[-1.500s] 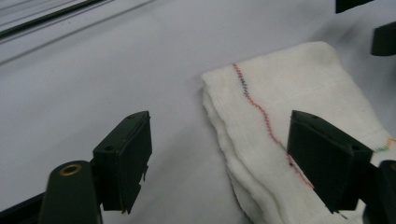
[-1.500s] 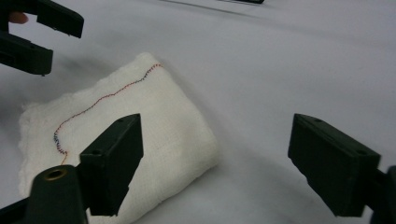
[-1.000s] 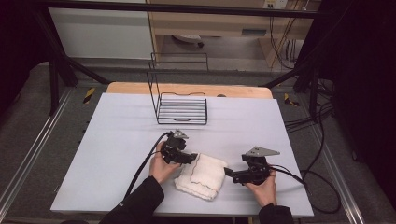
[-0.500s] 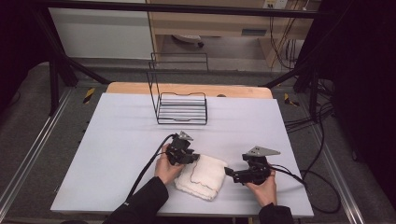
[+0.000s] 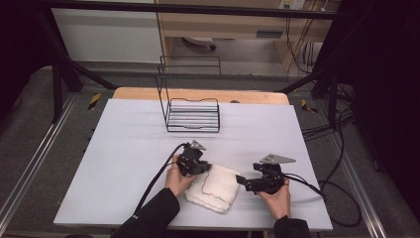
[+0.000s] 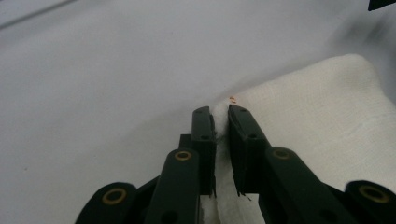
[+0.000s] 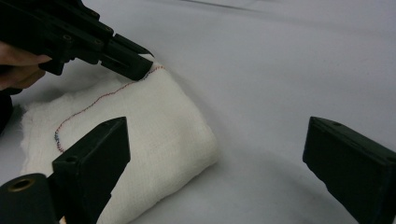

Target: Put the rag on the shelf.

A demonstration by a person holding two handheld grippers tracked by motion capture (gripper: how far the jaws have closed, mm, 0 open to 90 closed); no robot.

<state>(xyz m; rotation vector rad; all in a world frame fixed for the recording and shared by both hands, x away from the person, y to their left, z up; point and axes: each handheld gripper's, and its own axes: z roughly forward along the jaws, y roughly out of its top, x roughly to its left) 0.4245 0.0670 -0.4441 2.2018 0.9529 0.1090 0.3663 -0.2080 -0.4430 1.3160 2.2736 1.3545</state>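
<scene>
Two grippers at folded white towel (image 5: pixel 214 187) near table (image 5: pixel 124 148) front edge: left gripper (image 6: pixel 221 122) just closed, pinching far-left corner; right gripper (image 7: pixel 215 154) wide apart, empty, just beside towel's right edge.

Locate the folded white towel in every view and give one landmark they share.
High view: the towel lies near the front table edge, between both grippers.
Left gripper view: right of centre, its edge pinched in the jaws.
Right gripper view: left half.
Shared landmark: left gripper.
</scene>
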